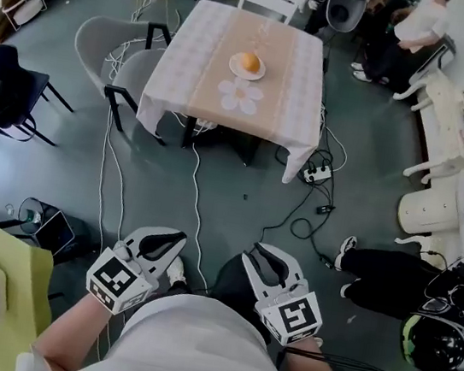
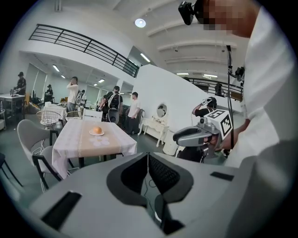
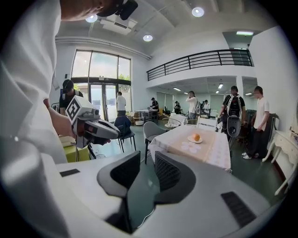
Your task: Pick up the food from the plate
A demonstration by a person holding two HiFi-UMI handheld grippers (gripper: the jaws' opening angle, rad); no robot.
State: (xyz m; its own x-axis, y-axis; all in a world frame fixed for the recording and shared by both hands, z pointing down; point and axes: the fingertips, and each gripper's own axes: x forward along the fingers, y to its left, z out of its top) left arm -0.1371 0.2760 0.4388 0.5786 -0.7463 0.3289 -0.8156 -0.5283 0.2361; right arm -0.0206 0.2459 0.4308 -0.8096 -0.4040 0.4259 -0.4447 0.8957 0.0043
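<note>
A round orange food item [image 1: 249,62] sits on a small white plate [image 1: 233,68] on a table with a pale cloth [image 1: 189,70], far ahead of me. Both grippers are held close to my body, well short of the table. My left gripper [image 1: 161,244] has its jaws shut together with nothing between them. My right gripper [image 1: 265,261] stands open, and only floor shows through the gap. The left gripper view shows the food [image 2: 97,130] beyond its own shut jaws [image 2: 148,157]. The right gripper view shows the food [image 3: 196,137] beyond its own open jaws [image 3: 147,160].
Grey chairs [image 1: 106,45] and a dark chair [image 1: 4,90] stand left of the table. Cables and a power strip [image 1: 316,174] lie on the floor between me and the table. A yellow chair [image 1: 0,293] is at my left. A person's legs [image 1: 383,272] are at the right, and several people stand beyond the table.
</note>
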